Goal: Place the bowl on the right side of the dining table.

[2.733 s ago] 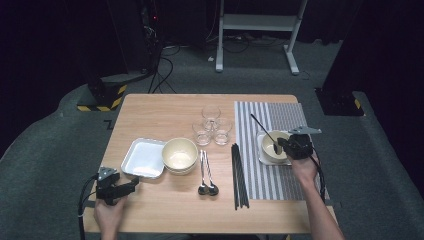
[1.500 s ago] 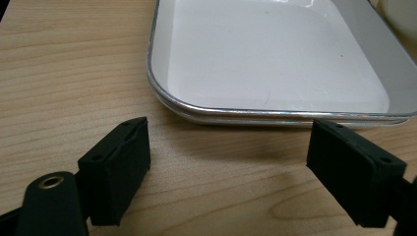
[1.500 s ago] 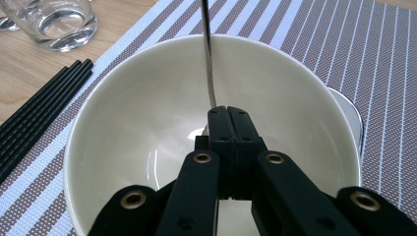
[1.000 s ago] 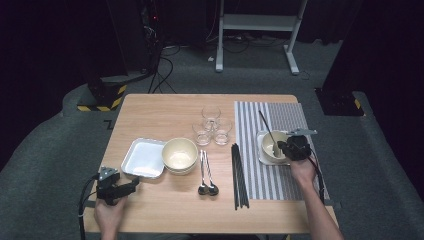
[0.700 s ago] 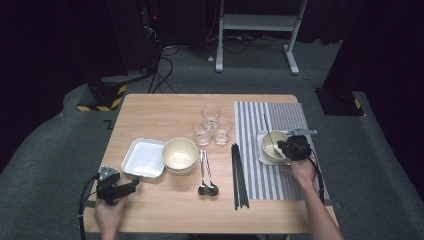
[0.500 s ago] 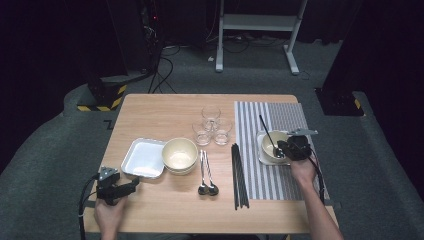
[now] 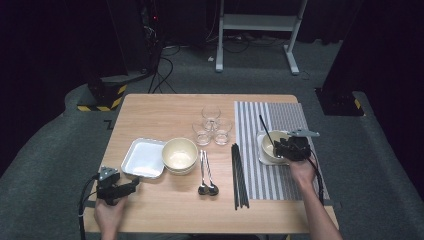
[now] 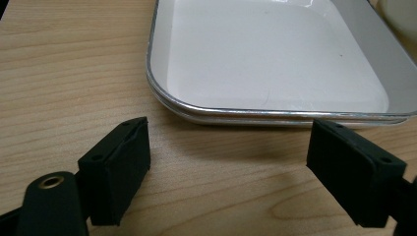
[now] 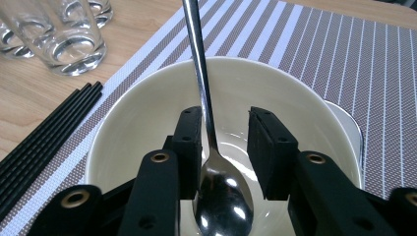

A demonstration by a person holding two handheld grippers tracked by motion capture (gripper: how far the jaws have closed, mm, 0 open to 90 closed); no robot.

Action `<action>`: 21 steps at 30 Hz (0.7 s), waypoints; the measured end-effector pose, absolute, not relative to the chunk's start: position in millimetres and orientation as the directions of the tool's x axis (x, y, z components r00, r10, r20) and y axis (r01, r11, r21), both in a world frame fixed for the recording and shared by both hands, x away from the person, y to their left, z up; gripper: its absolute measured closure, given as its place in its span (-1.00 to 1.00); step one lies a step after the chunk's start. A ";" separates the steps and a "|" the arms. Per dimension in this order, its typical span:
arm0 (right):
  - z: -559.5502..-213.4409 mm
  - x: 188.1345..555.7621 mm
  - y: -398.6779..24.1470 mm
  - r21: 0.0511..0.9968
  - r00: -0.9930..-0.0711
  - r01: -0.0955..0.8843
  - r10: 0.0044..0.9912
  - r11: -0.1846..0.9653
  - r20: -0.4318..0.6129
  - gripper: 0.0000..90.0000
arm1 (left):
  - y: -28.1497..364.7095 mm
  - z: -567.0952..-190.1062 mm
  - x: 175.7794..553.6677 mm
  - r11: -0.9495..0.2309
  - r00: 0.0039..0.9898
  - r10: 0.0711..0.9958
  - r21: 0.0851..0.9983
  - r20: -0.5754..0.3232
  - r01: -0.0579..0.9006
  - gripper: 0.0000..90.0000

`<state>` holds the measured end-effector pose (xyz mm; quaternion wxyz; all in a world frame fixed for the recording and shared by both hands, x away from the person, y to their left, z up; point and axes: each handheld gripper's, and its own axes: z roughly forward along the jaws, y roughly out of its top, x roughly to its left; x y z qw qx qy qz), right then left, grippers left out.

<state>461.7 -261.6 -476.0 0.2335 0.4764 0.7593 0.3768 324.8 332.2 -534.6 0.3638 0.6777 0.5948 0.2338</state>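
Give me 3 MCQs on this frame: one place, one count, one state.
1. Where does the spoon at the right claw lie?
A. in the cream bowl on the striped mat
B. on the white tray
C. inside a glass

2. How many clear glasses stand on the table?
A. one
B. three
C. five

3. How does the left claw stand?
A. shut on the tray's rim
B. open, on nothing
C. shut on a chopstick

Answers:
1. A: its head rests inside the bowl, handle leaning out over the rim.
2. B: three stand clustered beside the mat.
3. B: its jaws stand wide apart over bare wood, short of the tray.
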 end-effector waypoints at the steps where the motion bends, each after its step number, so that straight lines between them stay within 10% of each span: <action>1: -476.5 461.3 -261.1 0.798 -0.435 0.544 0.900 0.258 0.006 0.45 | 332.3 -534.7 324.7 -0.024 0.182 0.976 0.772 -0.119 0.636 -0.63; 21: -467.3 449.6 -249.8 0.826 -0.414 0.520 0.910 0.220 0.019 0.23 | 334.7 -534.5 324.6 -0.015 0.189 0.973 0.773 -0.136 0.634 -0.62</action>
